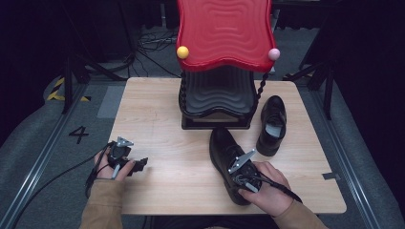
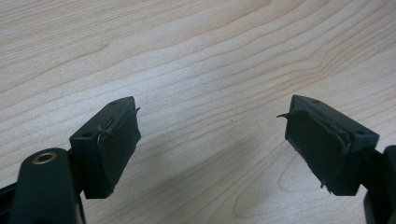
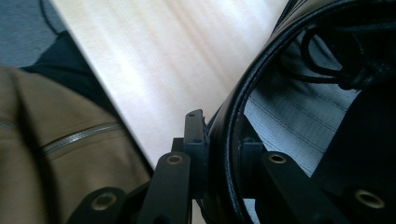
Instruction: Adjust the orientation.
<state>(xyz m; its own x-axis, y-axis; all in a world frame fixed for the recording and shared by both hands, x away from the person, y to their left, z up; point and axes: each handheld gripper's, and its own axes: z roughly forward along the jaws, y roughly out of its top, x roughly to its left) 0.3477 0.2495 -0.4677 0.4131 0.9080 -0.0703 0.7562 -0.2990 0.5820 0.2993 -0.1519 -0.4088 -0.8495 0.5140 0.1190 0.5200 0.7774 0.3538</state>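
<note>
Nearest you, your right tongs [image 1: 237,174] pinch the rim of the near shoe [image 1: 225,151] at its heel end: in the right gripper view one jaw sits outside the black leather collar [image 3: 224,140] and the other inside against the grey lining [image 3: 299,135], with the laces [image 3: 345,70] farther in. The hold is on a thin, rounded edge only, so the likeliest trouble is the collar sliding out of the pads, or the heavy toe swinging down and twisting the shoe if you lift it; a fast lift or a tilt of your wrist would cause that. The shoe lies on the table [image 1: 157,124], toe pointing away from you, close to the front edge, so a slip could also push it off toward your lap. Your left tongs [image 2: 212,140] are spread wide over bare wood with nothing between them, resting at the near left of the table [image 1: 136,164], well apart from the shoe and no help if it tips. Farther off, the second shoe [image 1: 273,125] stands just right of the black and red rack [image 1: 219,62]; a swinging toe could knock either one.
</note>
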